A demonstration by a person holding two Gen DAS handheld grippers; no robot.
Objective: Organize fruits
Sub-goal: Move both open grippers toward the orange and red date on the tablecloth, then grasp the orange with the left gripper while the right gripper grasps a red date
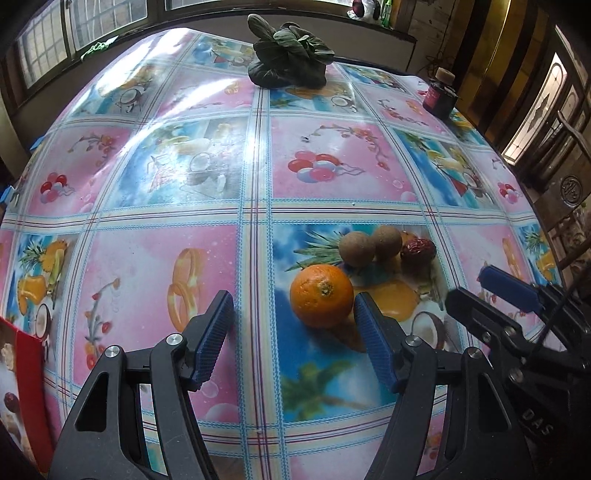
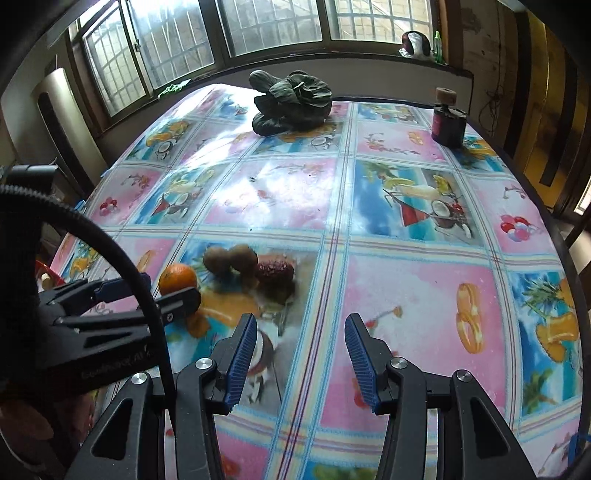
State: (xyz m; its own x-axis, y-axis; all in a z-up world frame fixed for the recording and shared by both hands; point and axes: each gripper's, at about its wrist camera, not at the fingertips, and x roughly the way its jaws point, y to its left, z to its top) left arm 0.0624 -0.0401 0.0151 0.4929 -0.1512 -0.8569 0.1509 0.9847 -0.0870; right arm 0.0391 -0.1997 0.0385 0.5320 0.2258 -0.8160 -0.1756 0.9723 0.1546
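We note no container near the orange (image 1: 321,301); left gripper (image 1: 293,325), tilted down, released just short of it, right gripper (image 2: 301,360) released, empty, beside it.

- You've got a glossy tablecloth (image 1: 177,266) spread across the table, pink and blue squares printed with fruit and balloons.
- At the far edge sits a bunch of dark leafy greens (image 1: 290,55).
- Off to your right stands a dark bottle (image 2: 447,118) with a cork-like top.
- Near left, a red box (image 1: 22,387) pokes in, possibly a snack carton.
- Barred windows (image 2: 273,26) run behind the table.
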